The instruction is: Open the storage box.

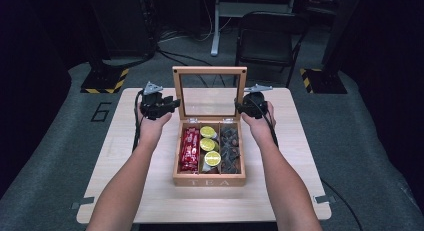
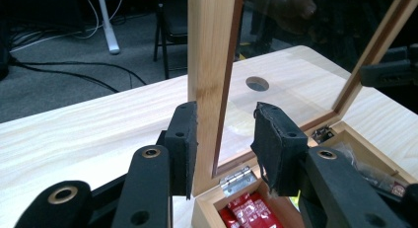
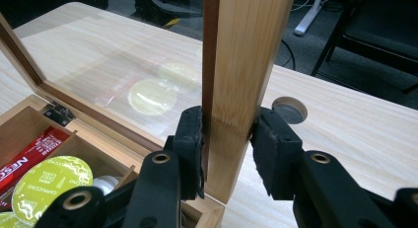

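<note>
Dark room w/ grey carpet; light wood table point(image 1: 125, 191) in the middle carries an open tea box point(image 1: 209, 180), glass lid point(image 1: 209, 93) standing upright. Left gripper point(image 2: 224, 139) straddles the lid's left frame post: one pad touches it, other pad stands off w/ a gap, so not clamped. Inside box, left to right: red packets point(image 1: 190, 149), yellow-green capsules point(image 1: 208, 145), dark sachets point(image 1: 230, 150). Right gripper point(image 3: 226, 151) is clamped on the lid's right post.

tea box point(image 1: 209, 180): table centre, lid point(image 1: 209, 93) upright | left gripper point(image 1: 172, 105): at lid's left edge | right gripper point(image 1: 239, 107): at lid's right edge
</note>
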A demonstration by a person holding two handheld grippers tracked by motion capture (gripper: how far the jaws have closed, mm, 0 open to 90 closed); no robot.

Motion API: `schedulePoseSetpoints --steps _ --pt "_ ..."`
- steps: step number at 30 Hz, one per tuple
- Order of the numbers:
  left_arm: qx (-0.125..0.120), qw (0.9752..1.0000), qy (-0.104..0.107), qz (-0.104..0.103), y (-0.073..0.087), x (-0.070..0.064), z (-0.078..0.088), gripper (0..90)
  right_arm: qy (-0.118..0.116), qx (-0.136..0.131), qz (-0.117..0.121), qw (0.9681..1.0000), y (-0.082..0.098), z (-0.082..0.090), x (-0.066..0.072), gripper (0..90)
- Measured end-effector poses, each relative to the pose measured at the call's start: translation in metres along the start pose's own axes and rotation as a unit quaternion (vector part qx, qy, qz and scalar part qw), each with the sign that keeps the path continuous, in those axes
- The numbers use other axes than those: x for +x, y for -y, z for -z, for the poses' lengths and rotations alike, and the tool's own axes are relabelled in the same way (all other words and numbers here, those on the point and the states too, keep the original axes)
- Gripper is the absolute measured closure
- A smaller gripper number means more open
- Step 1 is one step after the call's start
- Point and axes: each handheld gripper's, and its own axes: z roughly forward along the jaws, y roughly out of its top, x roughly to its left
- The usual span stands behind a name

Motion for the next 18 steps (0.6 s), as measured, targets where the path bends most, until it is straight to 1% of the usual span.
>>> schedulePoseSetpoints --steps 1,4,5,6,8,9,12,13,17,18 --pt "0.002 1.0 0.0 -0.003 0.0 0.0 0.001 61.3 0.0 0.001 -0.001 1.0 0.0 0.0 0.0 65.0" --pt "0.003 1.0 0.002 -0.002 0.003 -0.002 0.004 60.8 -0.001 0.002 -0.007 1.0 -0.001 -0.002 -0.001 65.0" --pt "0.005 1.0 0.003 -0.002 0.004 -0.003 0.005 60.8 -0.003 0.002 -0.005 1.0 -0.002 -0.003 -0.002 65.0" --pt "0.008 0.9999 0.006 -0.003 0.006 -0.003 0.006 60.8 -0.005 0.005 -0.009 0.9999 -0.002 -0.003 -0.003 65.0" --pt "0.006 0.9999 0.009 -0.002 0.008 -0.004 0.007 60.8 -0.006 0.012 -0.008 0.9999 -0.005 -0.004 -0.004 65.0" --pt "0.005 0.9999 0.012 0.001 0.009 -0.004 0.007 60.8 -0.006 0.021 -0.007 0.9997 -0.007 -0.005 -0.005 65.1" --pt "0.005 0.9999 0.016 0.001 0.011 -0.004 0.008 60.8 -0.006 0.023 -0.009 0.9997 -0.009 -0.006 -0.005 65.0" --pt "0.005 0.9998 0.018 0.002 0.011 -0.004 0.009 60.8 -0.006 0.024 -0.014 0.9996 -0.009 -0.007 -0.006 65.0" --pt "0.008 0.9997 0.021 0.002 0.014 -0.003 0.009 60.8 -0.01 0.02 -0.012 0.9997 -0.009 -0.009 -0.008 65.0" --pt "0.011 0.9997 0.021 0.002 0.015 -0.004 0.01 60.8 -0.01 0.023 -0.018 0.9995 -0.009 -0.009 -0.007 64.9"
